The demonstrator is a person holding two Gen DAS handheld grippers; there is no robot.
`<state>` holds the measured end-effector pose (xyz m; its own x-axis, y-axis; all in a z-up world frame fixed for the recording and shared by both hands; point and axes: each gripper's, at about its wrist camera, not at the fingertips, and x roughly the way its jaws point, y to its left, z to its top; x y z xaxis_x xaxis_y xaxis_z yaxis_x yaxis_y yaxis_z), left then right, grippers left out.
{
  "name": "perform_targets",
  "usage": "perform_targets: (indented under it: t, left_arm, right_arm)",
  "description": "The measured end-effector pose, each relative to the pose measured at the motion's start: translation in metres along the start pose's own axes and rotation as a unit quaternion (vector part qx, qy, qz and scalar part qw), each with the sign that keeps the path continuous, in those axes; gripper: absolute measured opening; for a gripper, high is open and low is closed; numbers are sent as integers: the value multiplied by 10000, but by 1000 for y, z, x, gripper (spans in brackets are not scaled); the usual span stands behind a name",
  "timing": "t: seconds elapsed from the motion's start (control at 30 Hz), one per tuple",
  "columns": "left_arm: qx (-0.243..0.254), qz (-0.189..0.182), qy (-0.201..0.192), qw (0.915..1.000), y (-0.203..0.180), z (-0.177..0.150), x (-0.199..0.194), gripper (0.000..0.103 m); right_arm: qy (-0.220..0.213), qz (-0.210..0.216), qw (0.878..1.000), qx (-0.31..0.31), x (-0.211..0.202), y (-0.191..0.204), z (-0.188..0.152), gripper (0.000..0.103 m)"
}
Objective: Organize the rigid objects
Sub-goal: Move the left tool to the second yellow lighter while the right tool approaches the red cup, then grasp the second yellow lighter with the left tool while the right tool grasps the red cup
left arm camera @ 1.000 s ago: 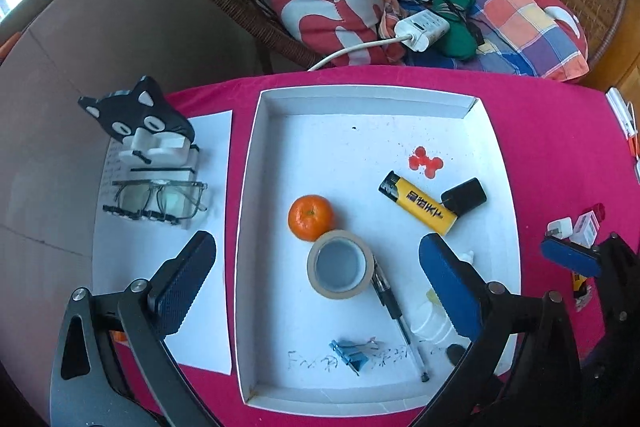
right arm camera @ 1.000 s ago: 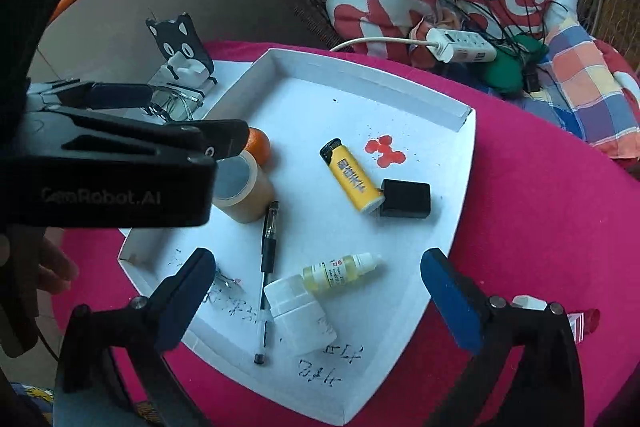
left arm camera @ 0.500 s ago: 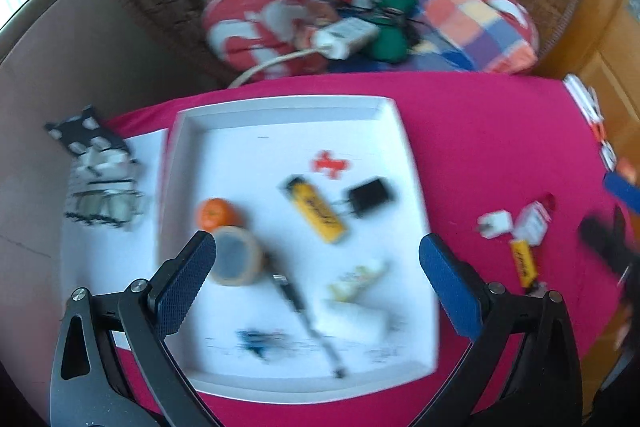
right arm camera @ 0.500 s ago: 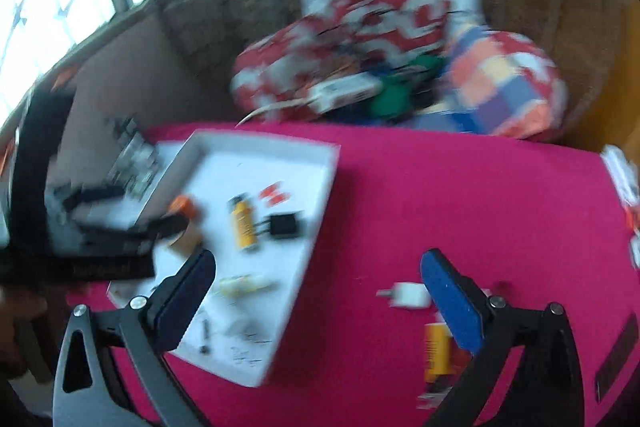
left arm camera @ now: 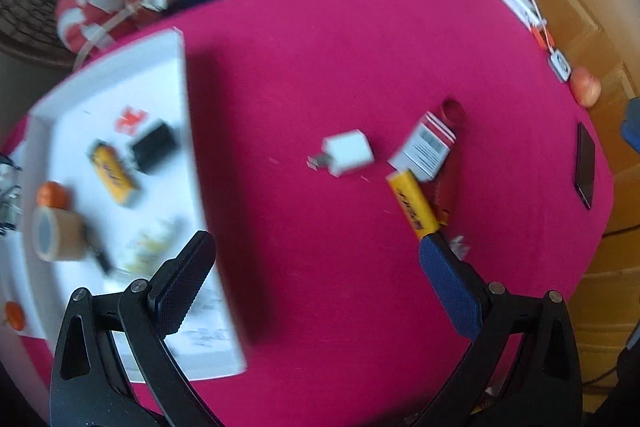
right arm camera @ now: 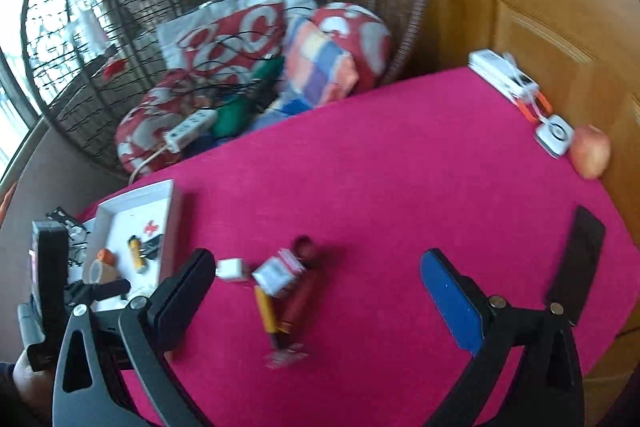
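Observation:
In the left wrist view, a white tray (left arm camera: 188, 131) lies at the left, blurred, holding a yellow lighter (left arm camera: 114, 179), a black block (left arm camera: 154, 147), an orange (left arm camera: 52, 195) and a tape roll (left arm camera: 56, 239). Loose on the pink cloth are a white charger plug (left arm camera: 346, 151), a red-and-white box (left arm camera: 426, 147), a second yellow lighter (left arm camera: 412, 205) and a black phone (left arm camera: 585, 165). My left gripper (left arm camera: 316, 259) hangs open and empty above the cloth, beside the tray. My right gripper (right arm camera: 316, 275) is open and empty above the box (right arm camera: 278, 271), the plug (right arm camera: 230, 268) and the lighter (right arm camera: 266, 309).
An apple (right arm camera: 590, 151) and a small white device (right arm camera: 554, 135) sit at the table's far right edge by a wooden door. The phone (right arm camera: 580, 259) lies near the right fingertip. Cushions and a power strip (right arm camera: 188, 131) fill a wicker chair behind the table.
Both grippers have swung right, away from the tray, and now look over the loose items on the pink cloth. Both stay open and empty.

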<state>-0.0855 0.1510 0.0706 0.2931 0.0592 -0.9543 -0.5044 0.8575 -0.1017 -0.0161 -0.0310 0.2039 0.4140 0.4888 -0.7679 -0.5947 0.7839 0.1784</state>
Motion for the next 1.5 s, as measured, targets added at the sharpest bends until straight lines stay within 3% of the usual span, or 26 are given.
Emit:
perform_targets:
  t: [0.23, 0.43, 0.5, 0.57, 0.6, 0.67, 0.8, 0.87, 0.9, 0.97, 1.3, 1.5]
  left_arm:
    - [-485, -44, 440, 9978, -27, 8, 40, 102]
    - [-632, 302, 278, 9972, -46, 20, 54, 102]
    - [-751, 426, 282, 9959, -47, 23, 61, 91]
    - [-779, 469, 316, 9954, -47, 24, 67, 89]
    - [-754, 521, 346, 9952, -48, 24, 69, 78]
    - [-651, 561, 474, 9952, -52, 21, 74, 66]
    - [-244, 593, 415, 9971, -73, 10, 74, 62]
    - [-131, 544, 352, 9978, -80, 8, 72, 46]
    - [-100, 484, 325, 9982, -81, 7, 71, 32]
    - [-60, 435, 296, 9986, -82, 4, 69, 24]
    - [-743, 118, 219, 9969, -28, -14, 49, 23]
    - [-883, -40, -71, 9961, -23, -18, 21, 23]
  right_arm:
    - [76, -191, 9998, 57, -8, -49, 2, 103]
    - [160, -250, 9995, 46, -8, -77, 5, 103]
    - [197, -251, 9995, -20, -8, -82, 5, 103]
    - [239, -234, 9994, -103, -7, -85, 5, 103]
    - [270, -221, 9993, -158, -7, -87, 4, 103]
    - [309, -185, 9991, -232, -5, -89, 4, 103]
    - [367, -86, 9990, -255, 2, -92, 9, 103]
    - [388, -13, 9988, -283, 6, -90, 12, 103]
    - [395, 23, 9987, -311, 8, -89, 12, 103]
    - [416, 163, 9981, -426, 14, -81, 14, 103]
    - [1154, 814, 9799, -1411, 73, -17, 3, 103]
    - [1309, 792, 9726, -1750, 108, 12, 8, 102]
